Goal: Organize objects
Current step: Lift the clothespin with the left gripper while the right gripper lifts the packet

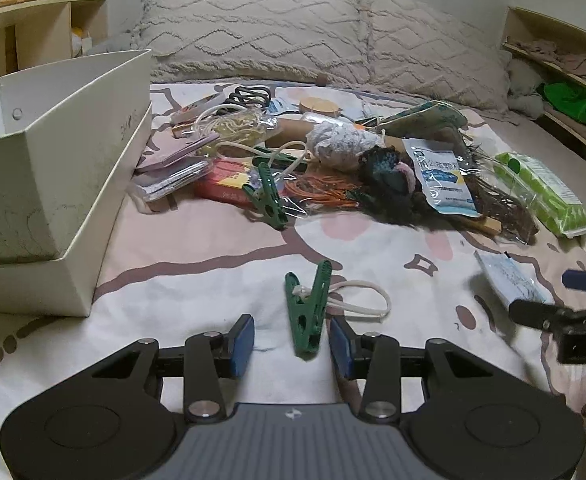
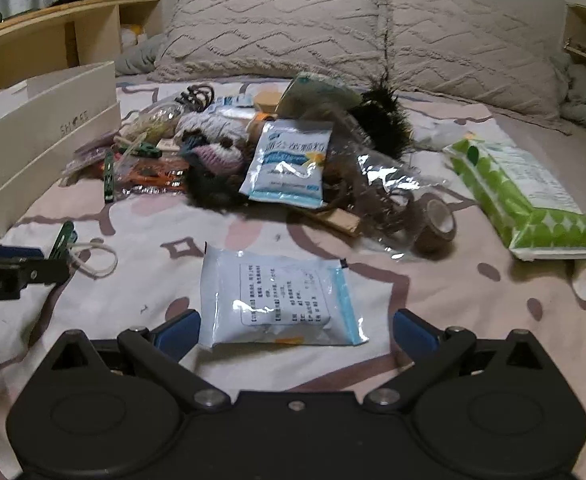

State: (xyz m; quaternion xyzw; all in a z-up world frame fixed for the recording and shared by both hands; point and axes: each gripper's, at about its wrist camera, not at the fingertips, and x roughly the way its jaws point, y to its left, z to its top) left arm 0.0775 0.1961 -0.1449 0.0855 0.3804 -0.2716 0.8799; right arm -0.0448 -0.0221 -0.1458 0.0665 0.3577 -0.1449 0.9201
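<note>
The left tongs (image 1: 291, 344) stand spread around the green clothespin (image 1: 308, 312), framing it for a pinch. The right tongs (image 2: 297, 330) are spread wide to span the broad white sachet (image 2: 279, 300), likely bound for the white box (image 1: 53, 152)

The white box (image 1: 33, 184) is cut off at the left edge.

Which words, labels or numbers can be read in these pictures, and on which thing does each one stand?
"SH" and then blurred characters: side of the white box.
"Robot.AI", first letters cut off: left gripper.
"DA", cut off at the picture's edge: right gripper.
Large Chinese characters: blue and white pouch, too blurred to read.
Small print block: white packet, too small to read.
Green tissue pack: print unreadable.
</note>
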